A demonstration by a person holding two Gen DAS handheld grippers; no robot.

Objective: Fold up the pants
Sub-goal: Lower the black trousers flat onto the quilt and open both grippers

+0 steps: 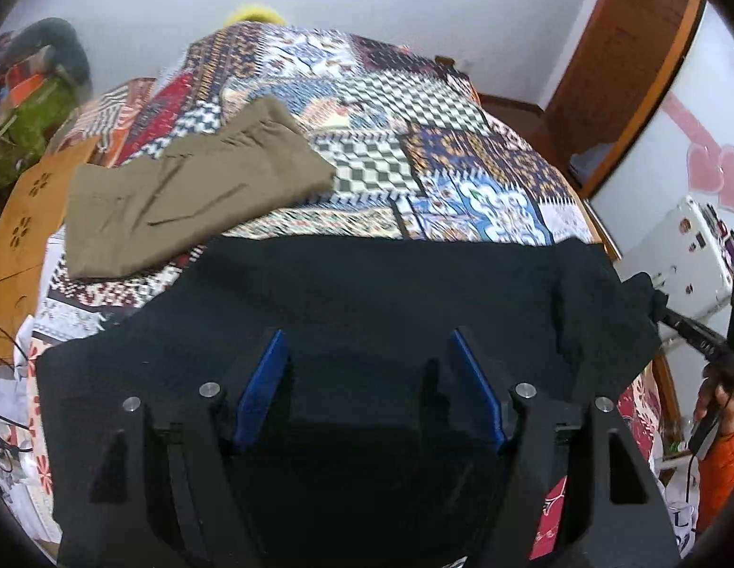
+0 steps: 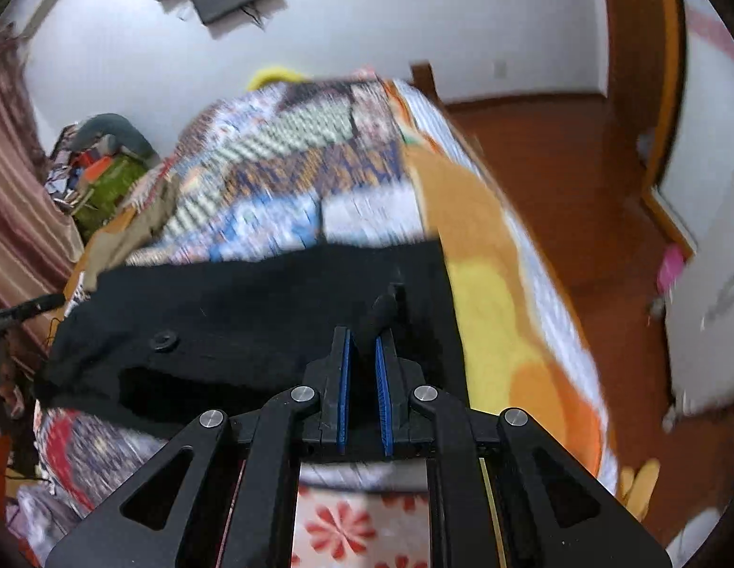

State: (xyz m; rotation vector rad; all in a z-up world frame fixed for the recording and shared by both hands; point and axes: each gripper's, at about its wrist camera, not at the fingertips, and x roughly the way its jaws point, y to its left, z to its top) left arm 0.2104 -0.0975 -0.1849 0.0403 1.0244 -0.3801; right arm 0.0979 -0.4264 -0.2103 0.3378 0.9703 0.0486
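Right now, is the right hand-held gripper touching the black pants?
Touching. The right wrist view shows the right hand-held gripper pinching a fold of the black pants.

The right wrist view was smeared by motion, so the patterns of the bedspread [image 2: 291,175] and the objects by the white cabinet [image 2: 698,293] on the floor could not be made out. The black pants [image 1: 367,293] were so dark that their folds barely showed in the left wrist view, their near part was covered by the left tongs [image 1: 369,355], and the tan pants [image 2: 144,222] were only a blurred sliver in the right wrist view. The right tongs [image 1: 693,331] were cut off by the left wrist view's edge.
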